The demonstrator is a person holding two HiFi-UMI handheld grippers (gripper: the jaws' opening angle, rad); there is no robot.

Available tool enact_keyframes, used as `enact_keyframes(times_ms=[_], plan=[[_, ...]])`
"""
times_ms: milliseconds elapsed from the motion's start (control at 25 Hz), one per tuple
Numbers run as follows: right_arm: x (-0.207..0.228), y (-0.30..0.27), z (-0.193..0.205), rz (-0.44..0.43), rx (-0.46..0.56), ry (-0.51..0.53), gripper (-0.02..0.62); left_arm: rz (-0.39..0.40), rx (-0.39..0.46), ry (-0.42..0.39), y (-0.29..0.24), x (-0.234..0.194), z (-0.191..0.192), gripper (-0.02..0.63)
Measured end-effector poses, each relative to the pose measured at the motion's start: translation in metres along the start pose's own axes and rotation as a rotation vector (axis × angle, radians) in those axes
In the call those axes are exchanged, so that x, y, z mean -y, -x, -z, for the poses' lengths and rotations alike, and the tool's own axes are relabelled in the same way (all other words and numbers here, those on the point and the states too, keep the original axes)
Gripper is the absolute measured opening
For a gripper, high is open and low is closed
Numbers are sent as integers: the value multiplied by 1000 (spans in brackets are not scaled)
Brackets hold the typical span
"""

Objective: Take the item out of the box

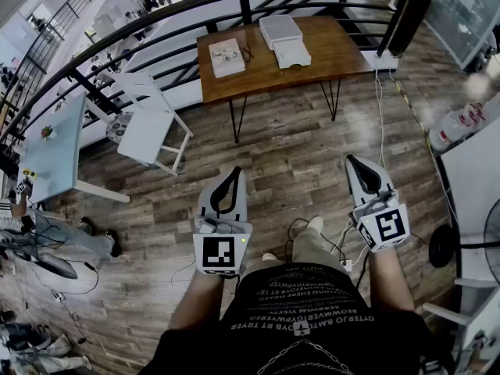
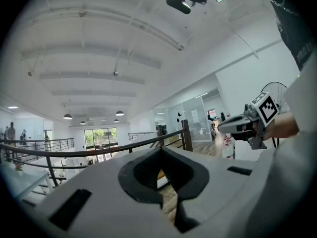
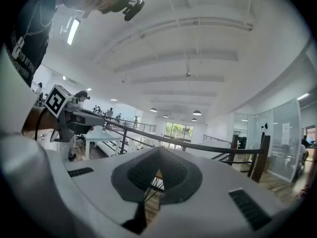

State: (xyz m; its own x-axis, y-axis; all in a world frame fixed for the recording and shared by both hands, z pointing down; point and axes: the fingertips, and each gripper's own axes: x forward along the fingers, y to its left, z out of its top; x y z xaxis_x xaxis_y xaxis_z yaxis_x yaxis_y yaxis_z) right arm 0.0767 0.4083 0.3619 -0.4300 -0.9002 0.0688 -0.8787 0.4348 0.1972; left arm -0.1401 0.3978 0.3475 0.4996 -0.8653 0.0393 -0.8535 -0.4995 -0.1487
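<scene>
Far ahead in the head view stands a wooden table (image 1: pixel 336 57) behind a black railing. On it lie a white box (image 1: pixel 280 30), a lower white box (image 1: pixel 292 54) and a flat printed box (image 1: pixel 226 57). Whatever the boxes hold is hidden. Both grippers hang level at waist height over the wood floor, well short of the table. My left gripper (image 1: pixel 237 170) (image 2: pixel 161 150) is shut, its tips meeting with nothing between them. My right gripper (image 1: pixel 351 160) (image 3: pixel 158 150) is likewise shut and holds nothing. Each gripper view also shows the other gripper off to the side.
A black metal railing (image 1: pixel 156 33) curves between me and the table. A white chair (image 1: pixel 148 127) stands at the left, a pale blue table (image 1: pixel 51 151) further left. Cables (image 1: pixel 383 108) run over the floor on the right, near a fan (image 1: pixel 488 241).
</scene>
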Motion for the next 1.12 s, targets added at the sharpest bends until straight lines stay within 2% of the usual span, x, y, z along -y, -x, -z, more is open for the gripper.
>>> enact_keyframes(times_ms=[360,720,1120], plan=[[-37,12,-9,-30,-16,-20,-3,10,0,6,35,-5,-3,6],[-47,4,-16,-13,-10,-17,0,4,-5,28,45,-21,8,6],[-19,-32,5,-36,-53,-37,148,1,-42,36,2,-28,24,6]])
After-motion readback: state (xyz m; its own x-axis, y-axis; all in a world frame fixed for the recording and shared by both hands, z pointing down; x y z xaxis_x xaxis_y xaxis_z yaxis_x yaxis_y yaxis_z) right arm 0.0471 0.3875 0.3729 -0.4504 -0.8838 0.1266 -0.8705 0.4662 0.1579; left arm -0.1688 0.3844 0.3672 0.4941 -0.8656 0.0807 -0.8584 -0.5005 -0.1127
